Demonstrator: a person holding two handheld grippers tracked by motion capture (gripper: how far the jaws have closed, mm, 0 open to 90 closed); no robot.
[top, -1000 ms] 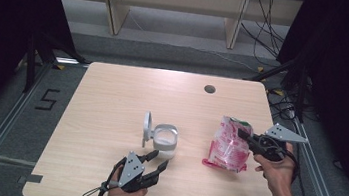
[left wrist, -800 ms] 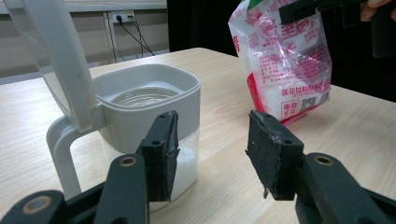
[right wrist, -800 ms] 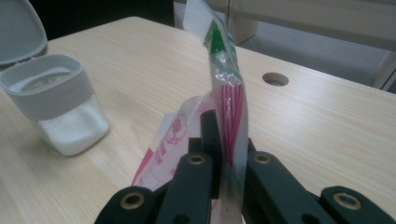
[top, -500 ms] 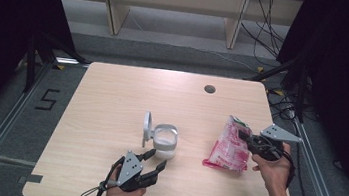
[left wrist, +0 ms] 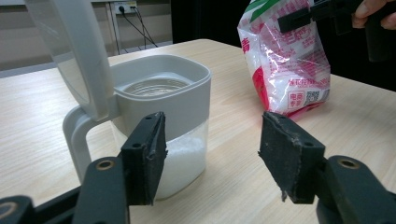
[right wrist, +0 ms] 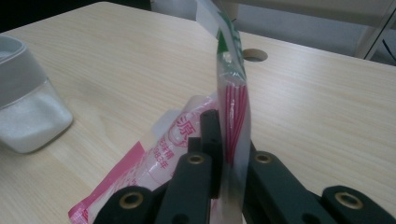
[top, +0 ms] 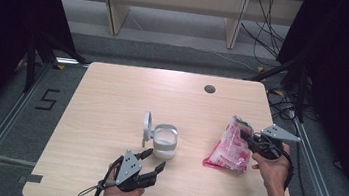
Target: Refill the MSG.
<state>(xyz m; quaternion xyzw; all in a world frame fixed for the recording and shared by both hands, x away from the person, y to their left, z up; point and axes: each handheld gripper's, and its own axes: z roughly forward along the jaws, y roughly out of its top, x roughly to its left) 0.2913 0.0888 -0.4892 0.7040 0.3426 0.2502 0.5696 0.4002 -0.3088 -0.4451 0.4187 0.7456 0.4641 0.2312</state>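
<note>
On the table, left gripper [top: 154,159] just spreading beside canister [top: 164,141], right gripper [top: 244,135] pinching pink bag [top: 229,150]

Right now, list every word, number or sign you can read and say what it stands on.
"5": floor marking left of the table.
"源": red character on the bag, in the right gripper view.
Other red print and the code square on the bag: too small or blurred to read.
Container: no text.

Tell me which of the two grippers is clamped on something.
The right gripper: its jaws pinch the top edge of the pink bag. The left gripper stands open, nothing between its jaws, just short of the container.
</note>
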